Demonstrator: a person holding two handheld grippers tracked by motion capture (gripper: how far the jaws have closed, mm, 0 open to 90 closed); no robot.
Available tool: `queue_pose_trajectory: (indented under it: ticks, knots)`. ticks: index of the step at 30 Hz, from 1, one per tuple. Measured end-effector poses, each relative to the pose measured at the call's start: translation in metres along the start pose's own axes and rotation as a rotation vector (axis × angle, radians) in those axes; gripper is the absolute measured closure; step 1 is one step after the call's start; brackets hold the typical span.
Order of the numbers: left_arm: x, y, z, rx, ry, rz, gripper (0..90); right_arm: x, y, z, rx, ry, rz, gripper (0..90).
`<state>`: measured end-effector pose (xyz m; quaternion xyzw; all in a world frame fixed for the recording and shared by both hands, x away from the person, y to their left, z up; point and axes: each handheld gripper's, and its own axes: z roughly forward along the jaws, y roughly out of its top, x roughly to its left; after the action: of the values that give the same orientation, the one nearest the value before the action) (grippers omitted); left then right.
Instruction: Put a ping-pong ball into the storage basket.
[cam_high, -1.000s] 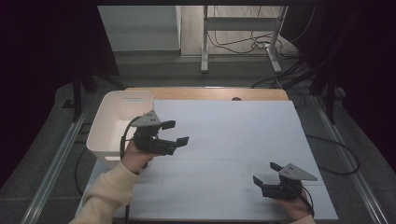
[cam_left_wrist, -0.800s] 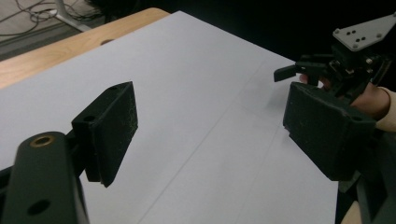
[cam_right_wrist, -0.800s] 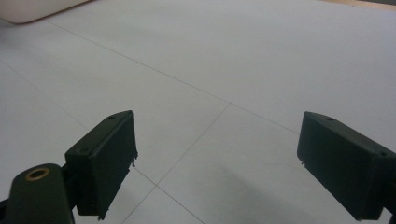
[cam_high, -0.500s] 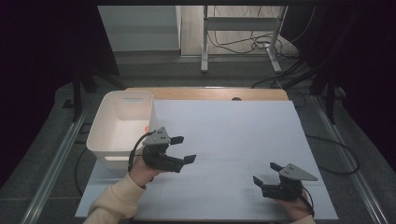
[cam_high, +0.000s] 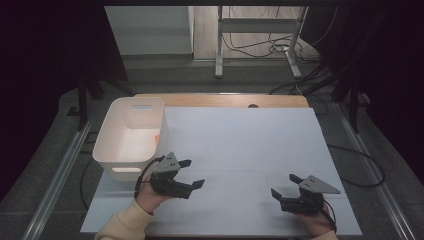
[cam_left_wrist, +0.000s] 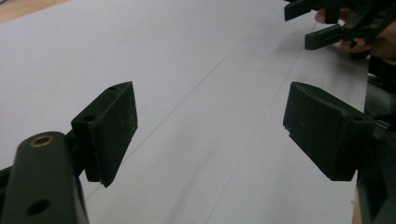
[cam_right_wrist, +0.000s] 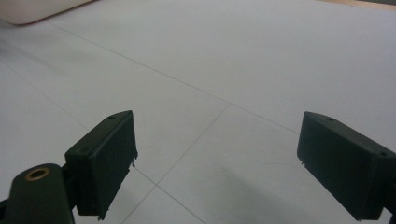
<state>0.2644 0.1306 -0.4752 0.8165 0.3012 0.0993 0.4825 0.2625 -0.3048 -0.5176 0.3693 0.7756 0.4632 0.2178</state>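
Heads up, your two hands are parked near the front edge of the desk (cam_high: 240, 145) and neither one has anything in it. Your right hand-held gripper (cam_high: 283, 186) sits low at about 5 o'clock, jaws spread wide with just bare white sheet between them, which the right gripper view confirms. Your left hand-held gripper (cam_high: 192, 174) is at about 7 o'clock, jaws also wide and empty, pointing across toward the right one; from the left gripper view you can see the other gripper (cam_left_wrist: 327, 21) farther off at the top right corner. Just past your left hand, around 10 o'clock, is the white bin (cam_high: 111, 145), and there's a small orange thing (cam_high: 157, 138) against its inside right wall, too small to say what it is. Main risk as I see it: the left hand is just beside the bin's front corner, so a careless swing back toward it could clip the rim and shove or tip the whole bin. Also watch the trailing cable near that corner, it could snag.
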Motion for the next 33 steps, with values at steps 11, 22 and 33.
queue_pose_trajectory:
  ticks: [11, 22, 33]
  knots:
    - [0.006, -0.037, -0.015, 0.003, 0.07, -0.051, 18.7, 0.0, 0.0, 0.001, 0.001, 0.002, 0.003, 12.2]
    - [0.002, -0.062, -0.024, 0.006, 0.109, -0.042, 18.6, 0.0, 0.0, 0.001, 0.002, 0.002, 0.003, 12.1]
    - [0.004, -0.064, -0.025, -0.007, 0.118, -0.055, 18.5, 0.001, 0.0, 0.001, 0.003, 0.009, -0.001, 12.2]
